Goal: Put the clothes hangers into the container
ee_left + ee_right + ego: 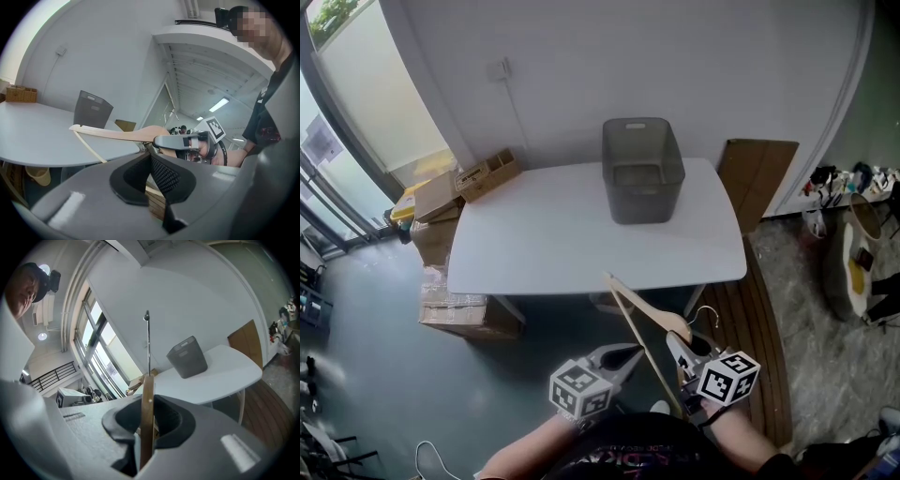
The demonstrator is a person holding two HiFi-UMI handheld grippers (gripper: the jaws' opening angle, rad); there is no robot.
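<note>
Grip check: right gripper (680,350) was clamped on the wooden clothes hanger (639,317) near its hook, long arm pointing to 11 o'clock, short of the white table (534,248). Left gripper (614,358) sat at its 9 o'clock, jaws slightly apart, empty. Grey container (644,202) stood at 12 o'clock on the table's far side; my call was to carry the hanger high over the rim, line its long axis with the opening, then release.
</note>
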